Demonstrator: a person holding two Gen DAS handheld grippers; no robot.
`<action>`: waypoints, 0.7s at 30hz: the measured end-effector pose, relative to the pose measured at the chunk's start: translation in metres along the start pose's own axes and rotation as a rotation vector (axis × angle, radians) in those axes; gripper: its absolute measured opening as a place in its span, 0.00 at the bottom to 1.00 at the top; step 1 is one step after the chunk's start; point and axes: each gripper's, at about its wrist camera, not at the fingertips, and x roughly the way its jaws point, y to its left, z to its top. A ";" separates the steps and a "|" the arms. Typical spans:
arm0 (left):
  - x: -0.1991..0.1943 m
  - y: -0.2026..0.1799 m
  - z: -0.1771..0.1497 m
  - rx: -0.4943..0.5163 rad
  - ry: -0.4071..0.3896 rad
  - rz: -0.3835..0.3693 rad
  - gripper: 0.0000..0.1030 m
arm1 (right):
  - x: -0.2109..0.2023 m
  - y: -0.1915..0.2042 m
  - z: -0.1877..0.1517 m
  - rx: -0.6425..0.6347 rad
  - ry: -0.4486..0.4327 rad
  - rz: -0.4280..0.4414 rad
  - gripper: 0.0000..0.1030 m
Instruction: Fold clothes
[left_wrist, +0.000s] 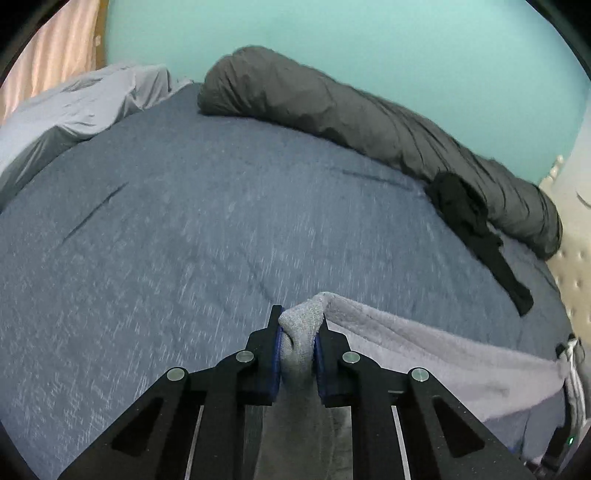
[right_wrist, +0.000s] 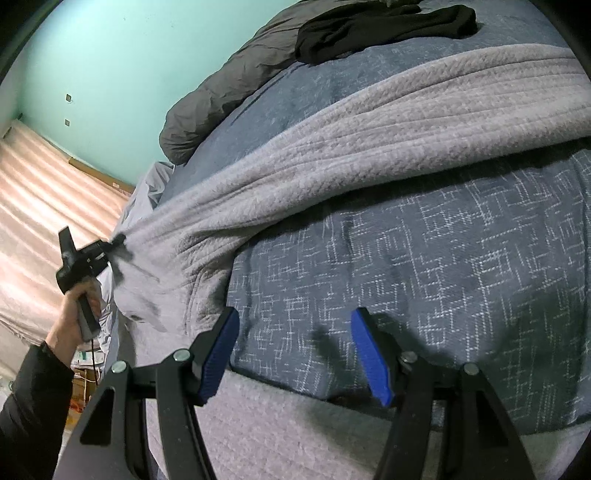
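Note:
A grey fleece garment (left_wrist: 424, 354) hangs stretched across the blue patterned bed cover (left_wrist: 184, 221). My left gripper (left_wrist: 300, 321) is shut on a bunched corner of it, and the blue pads squeeze the fabric between them. In the right wrist view that same left gripper (right_wrist: 110, 247) holds the garment (right_wrist: 369, 122) up at the far left, gripped by a hand (right_wrist: 74, 306) in a black sleeve. My right gripper (right_wrist: 295, 317) stands open over the bed cover (right_wrist: 443, 258) with nothing between its pads. Another part of the grey fabric lies under its base.
A black garment (left_wrist: 465, 210) lies at the bed's far side against a rolled dark grey duvet (left_wrist: 369, 118). A pale grey sheet (left_wrist: 74, 107) is heaped at the far left. A cream tufted headboard (left_wrist: 576, 240) borders the right. The wall behind is turquoise.

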 end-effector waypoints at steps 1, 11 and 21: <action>0.007 0.001 0.000 -0.004 0.015 0.012 0.15 | 0.000 0.000 0.000 0.001 -0.002 0.000 0.62; 0.051 0.013 -0.038 -0.025 0.198 0.127 0.46 | -0.002 -0.007 0.002 0.025 -0.009 0.005 0.62; 0.038 -0.059 -0.058 0.150 0.232 0.009 0.58 | -0.009 -0.006 0.007 0.034 -0.030 0.008 0.62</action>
